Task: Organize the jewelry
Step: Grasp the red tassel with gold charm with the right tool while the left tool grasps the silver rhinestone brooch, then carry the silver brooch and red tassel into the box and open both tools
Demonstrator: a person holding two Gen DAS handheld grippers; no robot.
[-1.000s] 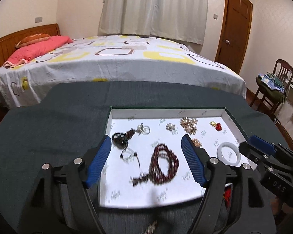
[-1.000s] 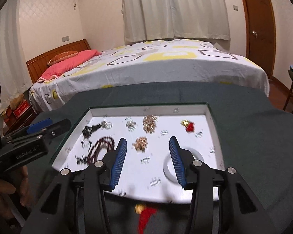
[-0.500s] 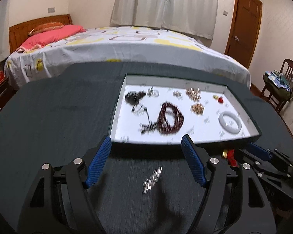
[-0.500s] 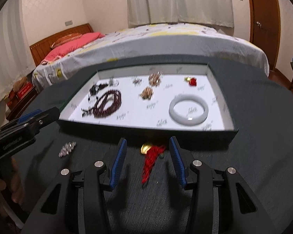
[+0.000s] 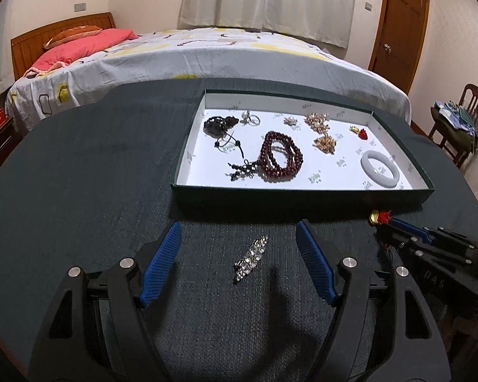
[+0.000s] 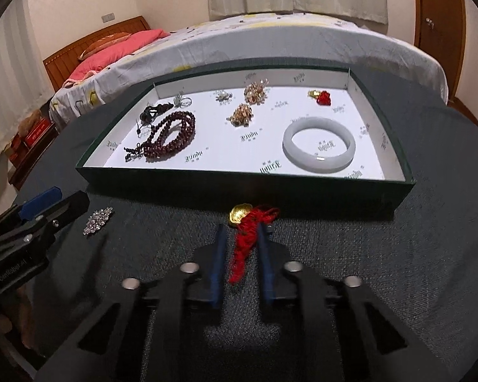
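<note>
A dark green tray (image 5: 302, 195) (image 6: 239, 191) with a white floor holds several pieces of jewelry. In front of it, on the dark cloth, lies a rhinestone brooch (image 5: 251, 258) (image 6: 98, 219). My left gripper (image 5: 238, 226) (image 6: 63, 200) stands open, one finger on each side of the brooch without touching it. A red tassel charm with a gold piece (image 6: 248, 235) (image 5: 380, 217) lies just before the tray's front wall. My right gripper (image 6: 241, 229) (image 5: 390, 224) is shut on the red tassel, low on the cloth.
Inside the tray lie a dark red bead bracelet (image 5: 280, 156), a white bangle (image 6: 318, 148), gold brooches (image 6: 242, 115), a ring and a small red charm. A bed (image 5: 207, 54) stands behind the table, a wooden chair (image 5: 471, 108) at the right.
Both grippers have drawn back from above the tray and sunk to the cloth in front of it. The right jaws have closed onto the red tassel. The left jaws stayed wide.
</note>
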